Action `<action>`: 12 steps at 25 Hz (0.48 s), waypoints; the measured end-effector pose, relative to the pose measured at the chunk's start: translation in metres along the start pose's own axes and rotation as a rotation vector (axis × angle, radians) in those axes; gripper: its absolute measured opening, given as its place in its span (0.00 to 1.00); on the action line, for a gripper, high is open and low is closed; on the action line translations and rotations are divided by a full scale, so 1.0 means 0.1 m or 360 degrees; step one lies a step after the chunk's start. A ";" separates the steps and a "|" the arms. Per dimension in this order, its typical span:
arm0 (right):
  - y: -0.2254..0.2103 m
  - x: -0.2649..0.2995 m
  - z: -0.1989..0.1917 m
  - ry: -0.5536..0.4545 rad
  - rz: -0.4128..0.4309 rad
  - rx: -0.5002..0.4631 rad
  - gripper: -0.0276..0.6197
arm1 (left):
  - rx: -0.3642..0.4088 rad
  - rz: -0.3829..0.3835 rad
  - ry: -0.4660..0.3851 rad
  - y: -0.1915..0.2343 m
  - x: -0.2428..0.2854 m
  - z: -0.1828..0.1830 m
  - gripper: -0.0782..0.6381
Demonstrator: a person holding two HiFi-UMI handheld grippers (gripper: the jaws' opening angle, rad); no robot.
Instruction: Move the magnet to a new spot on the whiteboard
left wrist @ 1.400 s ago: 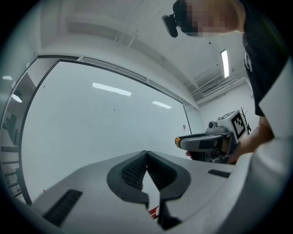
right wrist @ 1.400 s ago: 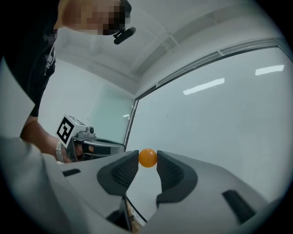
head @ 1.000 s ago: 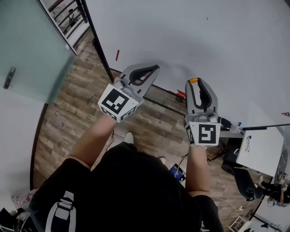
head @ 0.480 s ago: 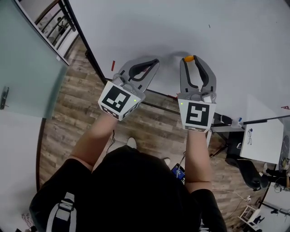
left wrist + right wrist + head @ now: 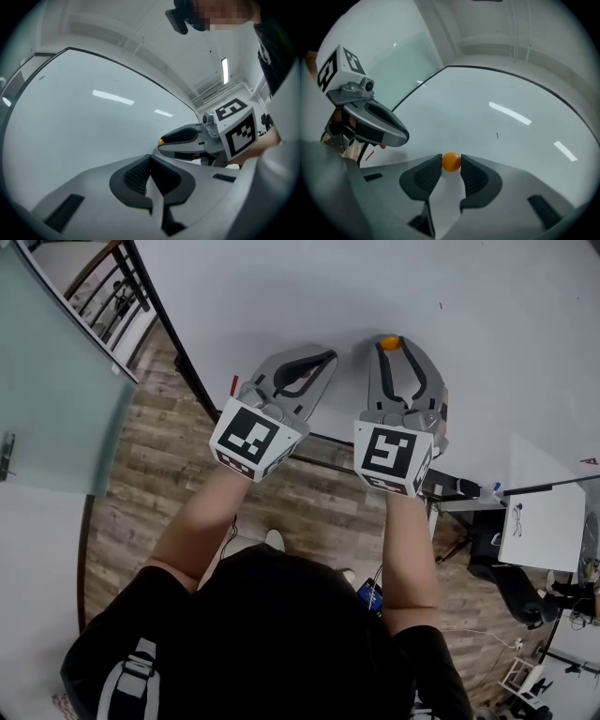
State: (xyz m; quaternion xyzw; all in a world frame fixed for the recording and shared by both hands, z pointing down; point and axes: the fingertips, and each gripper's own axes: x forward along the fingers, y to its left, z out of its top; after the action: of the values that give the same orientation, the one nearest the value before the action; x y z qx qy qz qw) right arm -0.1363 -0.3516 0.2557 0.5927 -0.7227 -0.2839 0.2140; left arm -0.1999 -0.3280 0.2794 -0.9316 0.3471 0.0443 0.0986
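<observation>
At the whiteboard (image 5: 520, 154), my right gripper (image 5: 451, 168) clamps the orange magnet (image 5: 390, 343) between its jaw tips, at the board surface. My left gripper (image 5: 149, 163) is fully closed, holding nothing.

No readable text anywhere, whiteboard (image 5: 375, 296) included (the marker cubes (image 5: 251, 439) just show black-and-white square patterns).
</observation>
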 end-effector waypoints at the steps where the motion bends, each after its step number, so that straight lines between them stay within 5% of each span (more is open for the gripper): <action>1: -0.01 0.02 0.00 0.0007 -0.0009 -0.0005 0.23 | 0.0007 0.0002 -0.0004 0.01 0.01 0.01 0.12; 12: 0.09 0.19 0.09 0.0054 -0.0024 -0.0043 0.23 | 0.0003 0.0002 -0.0030 0.19 -0.02 0.04 0.12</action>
State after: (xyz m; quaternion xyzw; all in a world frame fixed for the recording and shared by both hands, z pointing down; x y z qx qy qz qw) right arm -0.1527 -0.3672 0.2539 0.6000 -0.7106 -0.2850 0.2321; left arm -0.2140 -0.3394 0.2726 -0.9309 0.3466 0.0527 0.1026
